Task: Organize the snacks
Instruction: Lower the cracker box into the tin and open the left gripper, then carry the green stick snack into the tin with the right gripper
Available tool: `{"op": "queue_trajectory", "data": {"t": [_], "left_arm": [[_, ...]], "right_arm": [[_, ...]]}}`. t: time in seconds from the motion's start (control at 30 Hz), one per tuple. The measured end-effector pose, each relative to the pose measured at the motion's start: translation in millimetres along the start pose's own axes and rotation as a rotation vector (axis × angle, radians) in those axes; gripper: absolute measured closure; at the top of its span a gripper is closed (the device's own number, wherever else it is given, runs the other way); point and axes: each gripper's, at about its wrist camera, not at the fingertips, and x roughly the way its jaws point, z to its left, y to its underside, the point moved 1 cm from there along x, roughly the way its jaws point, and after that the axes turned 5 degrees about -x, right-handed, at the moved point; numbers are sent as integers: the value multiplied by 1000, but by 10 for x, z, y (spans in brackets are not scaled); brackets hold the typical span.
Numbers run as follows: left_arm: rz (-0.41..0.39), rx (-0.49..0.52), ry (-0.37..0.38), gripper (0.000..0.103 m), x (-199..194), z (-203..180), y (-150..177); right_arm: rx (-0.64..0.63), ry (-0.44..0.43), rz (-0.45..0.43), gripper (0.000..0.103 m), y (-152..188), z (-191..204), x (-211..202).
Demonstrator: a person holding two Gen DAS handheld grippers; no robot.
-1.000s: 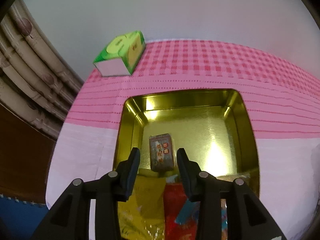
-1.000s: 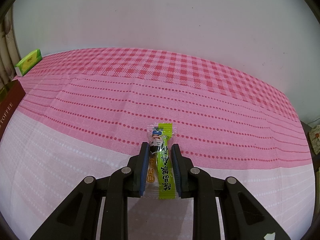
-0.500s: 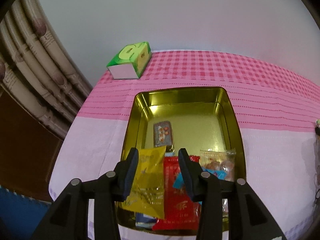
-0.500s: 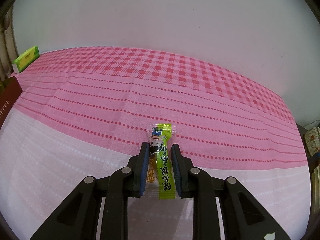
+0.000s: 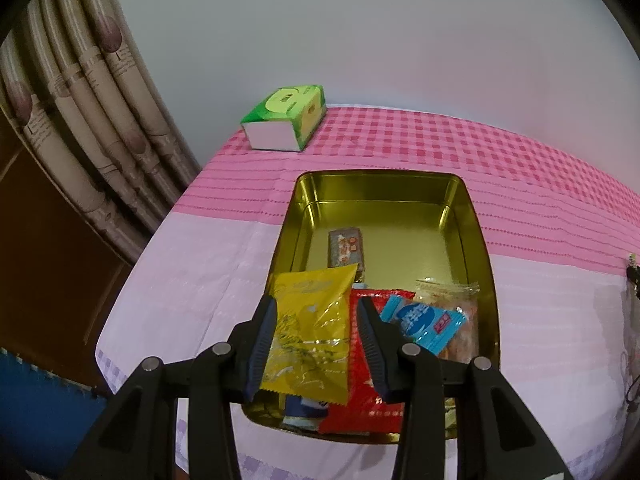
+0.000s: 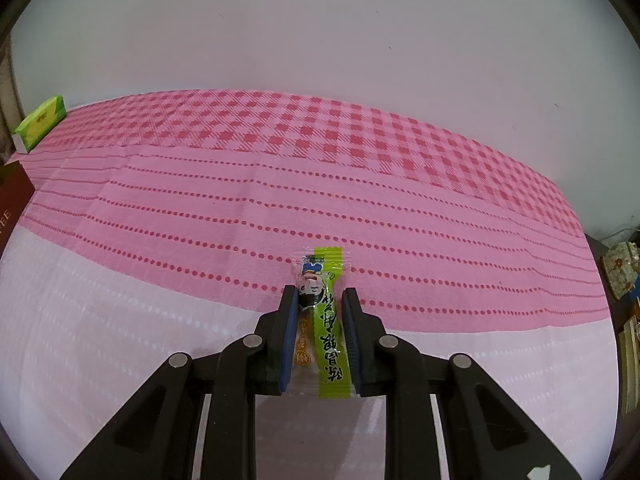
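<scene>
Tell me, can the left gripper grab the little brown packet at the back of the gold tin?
Probably yes. The left gripper has its jaws open and empty, and the brown packet lies uncovered in the gold tin; only the yellow bag sits between them.

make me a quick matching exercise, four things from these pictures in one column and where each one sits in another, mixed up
Things:
1. yellow crinkly snack packet
2. green cardboard tissue box
3. green-striped clear candy wrapper
4. small brown printed snack box

Places:
A. on the gold metal tin's bare floor
B. far corner of the pink cloth
C. between the right gripper's fingers
D. tin's near left side

Pairs: 1-D, 2-B, 3-C, 4-A
</scene>
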Motion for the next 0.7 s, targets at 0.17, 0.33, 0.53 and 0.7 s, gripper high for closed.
{"op": "queue_trajectory", "data": {"t": [0.17, 0.33, 0.53, 0.7], "left_arm": [[-4, -11, 6, 61, -27, 44, 33], [-3, -15, 8, 58, -18, 54, 68], [-2, 14, -2, 57, -8, 21, 114], [3, 19, -2, 53, 5, 14, 121]], "right_arm": [[5, 11, 23, 83, -25, 11, -4], [5, 24, 36, 84, -30, 50, -32], [16, -10, 24, 84, -60, 176, -185], [10, -73, -7, 84, -174, 398, -390]]}}
